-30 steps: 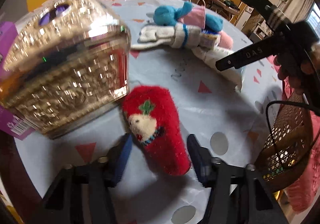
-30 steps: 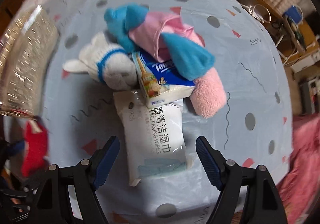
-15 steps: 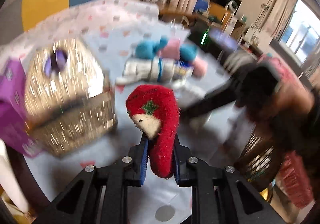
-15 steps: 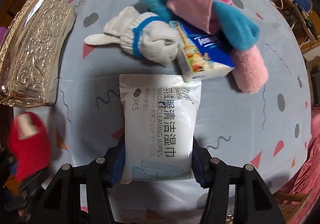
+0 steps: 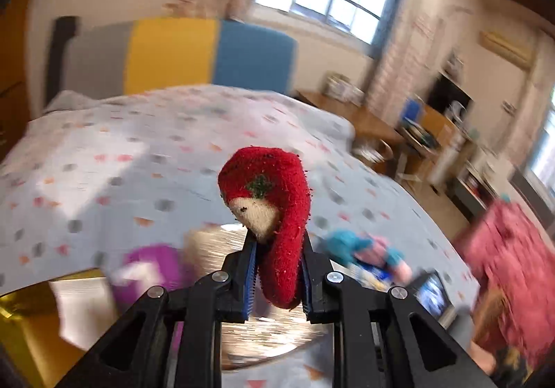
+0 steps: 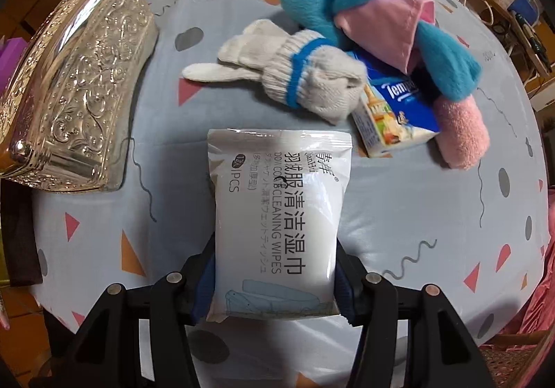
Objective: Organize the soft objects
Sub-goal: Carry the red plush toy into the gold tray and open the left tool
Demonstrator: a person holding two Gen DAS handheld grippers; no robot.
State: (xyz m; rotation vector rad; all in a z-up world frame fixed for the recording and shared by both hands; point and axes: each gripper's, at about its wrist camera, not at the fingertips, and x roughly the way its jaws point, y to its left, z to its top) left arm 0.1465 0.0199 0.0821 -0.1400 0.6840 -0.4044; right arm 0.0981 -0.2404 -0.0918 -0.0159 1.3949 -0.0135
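My left gripper [image 5: 276, 278] is shut on a red fuzzy sock [image 5: 277, 211] with a cream face and green mark, held high above the bed. My right gripper [image 6: 274, 278] is shut on a white pack of cleaning wipes [image 6: 277, 214], held just above the bedsheet. Beyond it lie a white knit glove with a blue band [image 6: 295, 75], a blue tissue pack [image 6: 395, 110], a blue and pink sock bundle [image 6: 367, 16] and a pink fuzzy sock [image 6: 461, 134].
A shiny gold embossed box [image 6: 76, 93] stands at the left on the patterned bedsheet [image 6: 416, 214]. In the blurred left wrist view it shows below the gripper [image 5: 263, 339], with a purple item [image 5: 156, 270] beside it. Desks and shelves stand at the far right [image 5: 433, 145].
My left gripper closed on the red sock and lifted it high, the view tilting up toward the room. My right gripper closed on the wipes pack and raised it slightly.
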